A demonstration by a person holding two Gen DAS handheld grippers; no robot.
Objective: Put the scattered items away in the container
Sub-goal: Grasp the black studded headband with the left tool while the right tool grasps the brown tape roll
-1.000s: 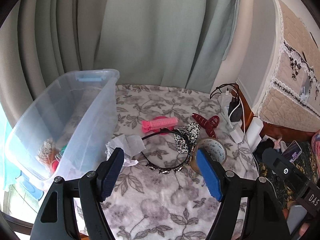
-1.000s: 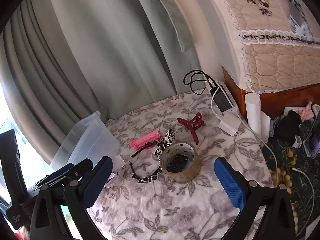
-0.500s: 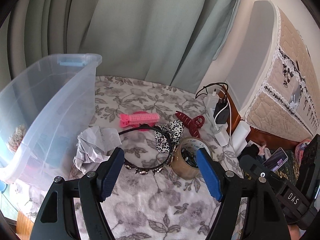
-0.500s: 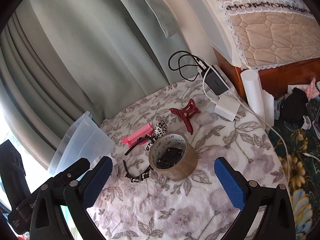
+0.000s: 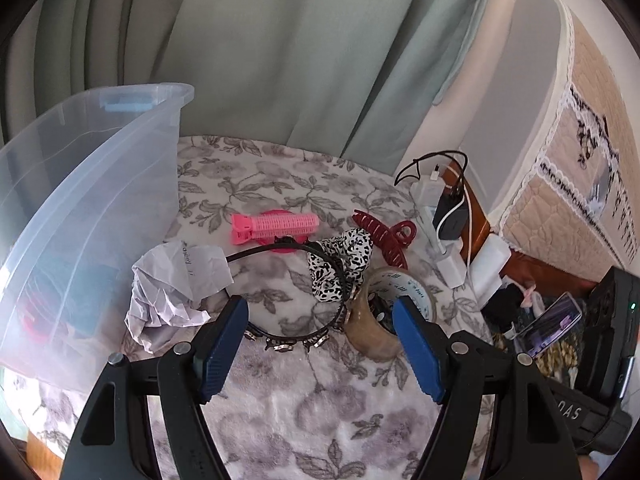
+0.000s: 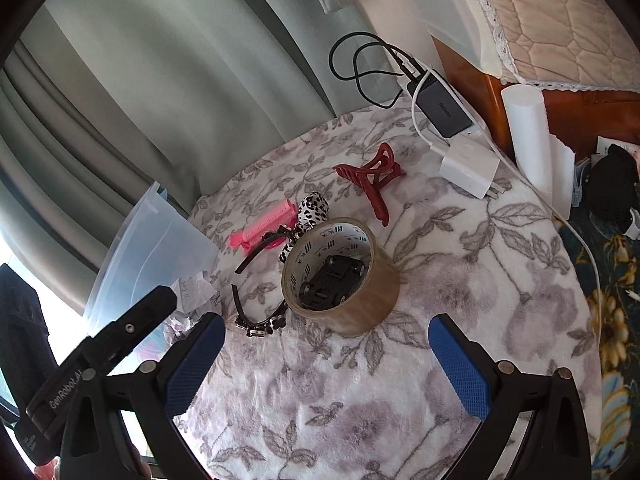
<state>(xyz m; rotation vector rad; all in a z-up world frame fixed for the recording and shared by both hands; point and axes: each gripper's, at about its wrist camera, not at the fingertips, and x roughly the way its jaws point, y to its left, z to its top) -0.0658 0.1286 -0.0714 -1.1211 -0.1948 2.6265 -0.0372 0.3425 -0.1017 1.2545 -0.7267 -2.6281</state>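
Floral cloth [image 6: 460, 264]: one tape roll [image 6: 352, 288], one headband [image 5: 320, 272], one pink clip [image 5: 276, 226], one red claw clip [image 6: 372, 180], one paper wad [image 5: 172, 284]. Container [image 5: 80, 200] at left. Left gripper [image 5: 320, 340], right gripper [image 6: 326, 350]: both wide apart, empty.

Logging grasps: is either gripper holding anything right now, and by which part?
Nothing is held. The left gripper and right gripper are both open above the flowered cloth.

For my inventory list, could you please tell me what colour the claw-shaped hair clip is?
The plastic claw hair clip is dark red, clearest in the right wrist view.
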